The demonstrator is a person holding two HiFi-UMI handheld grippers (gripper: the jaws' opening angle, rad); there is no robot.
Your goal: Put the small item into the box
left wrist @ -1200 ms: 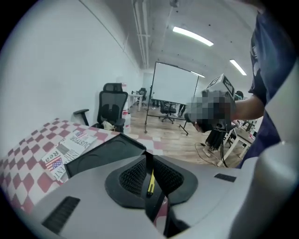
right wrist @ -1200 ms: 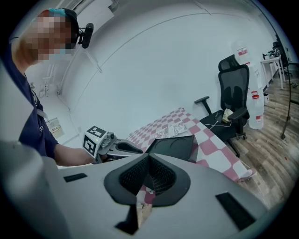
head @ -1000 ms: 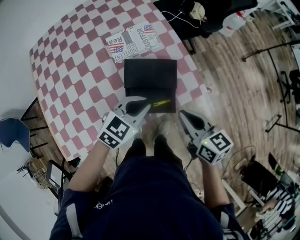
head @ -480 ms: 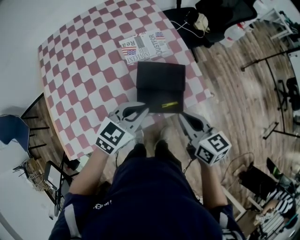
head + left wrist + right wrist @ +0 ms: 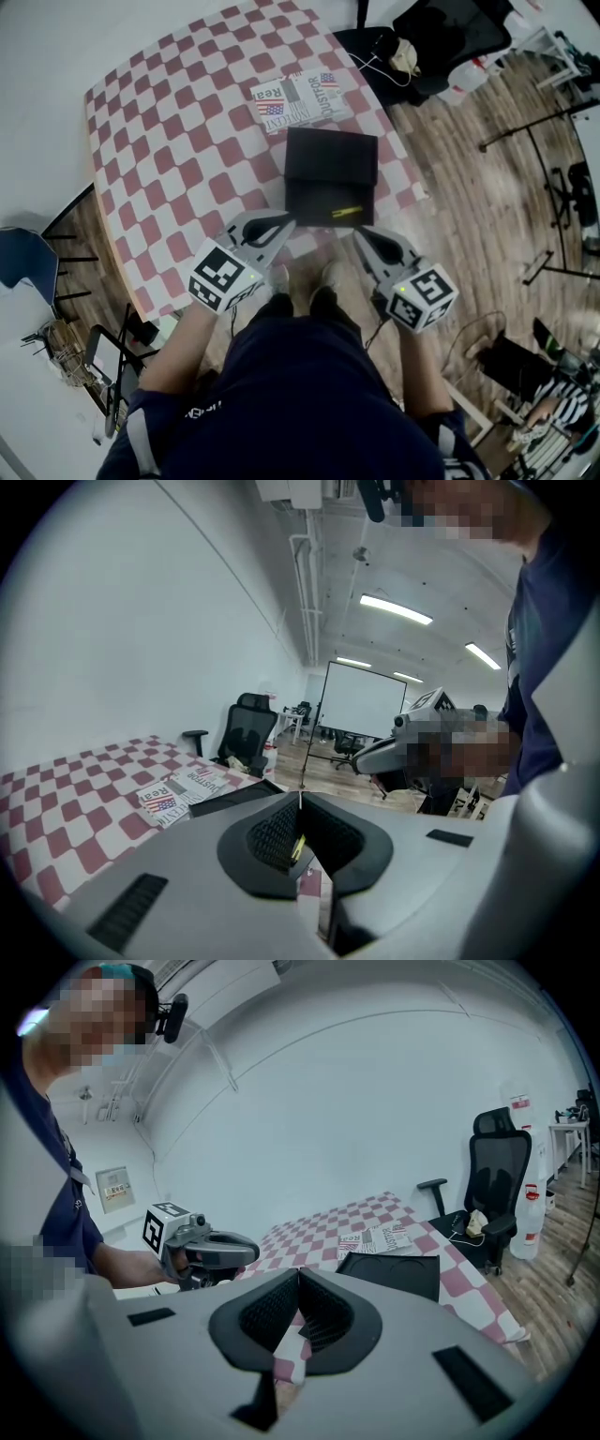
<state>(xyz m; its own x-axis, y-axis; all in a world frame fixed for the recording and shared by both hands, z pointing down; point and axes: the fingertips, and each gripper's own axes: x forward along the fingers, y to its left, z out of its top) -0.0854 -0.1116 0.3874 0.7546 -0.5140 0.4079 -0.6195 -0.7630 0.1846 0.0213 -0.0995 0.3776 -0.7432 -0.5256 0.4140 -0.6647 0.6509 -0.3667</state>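
Left gripper (image 5: pixel 286 221) has backed off the box (image 5: pixel 331 159) — yellow item (image 5: pixel 348 212) inside.

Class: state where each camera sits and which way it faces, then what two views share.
Head view: on the person's head, steeply down at the black box; torso, arms, left claw, right claw show.
Left gripper view: on the left claw, past its shut jaws across the table.
Right gripper view: on the right claw, past its shut jaws toward the left claw.
Both gripper views share the newspaper.
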